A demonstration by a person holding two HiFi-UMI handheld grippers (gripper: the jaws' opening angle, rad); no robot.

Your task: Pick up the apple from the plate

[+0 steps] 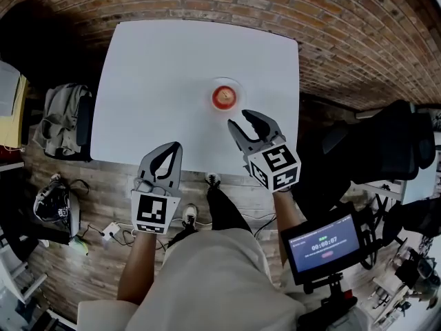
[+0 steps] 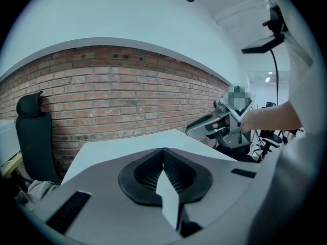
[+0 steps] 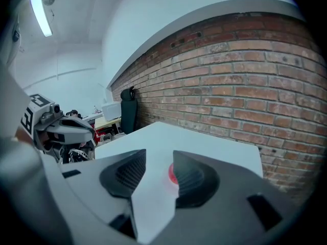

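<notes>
Squarely on the white table (image 1: 151, 81), a little right of its middle and about halfway between the near and far edges, the red apple (image 1: 224, 98) sits on a small pale plate (image 1: 226, 82). Nothing touches it.

The right gripper (image 1: 241, 120) hangs over the table's near right part, tilted downward with its tips aimed at the plate, near it but clearly apart. In the right gripper view its jaws stand narrowly apart with bare tabletop between them, and the apple (image 3: 172, 175) shows beyond the gap, partly hidden behind the right-hand jaw. No pad rests on the fruit.

The left gripper (image 1: 176, 146) sits above the table's near edge, left of the middle and well apart from the plate. In the left gripper view its jaws are pressed together tip to tip with nothing between them (image 2: 163, 151); the other gripper shows off to that view's right.

A brick wall (image 2: 127, 91) runs behind the table's far edge, a black chair (image 2: 33, 137) stands by its left side, and a small screen (image 1: 324, 243) glows beside the person's right arm
</notes>
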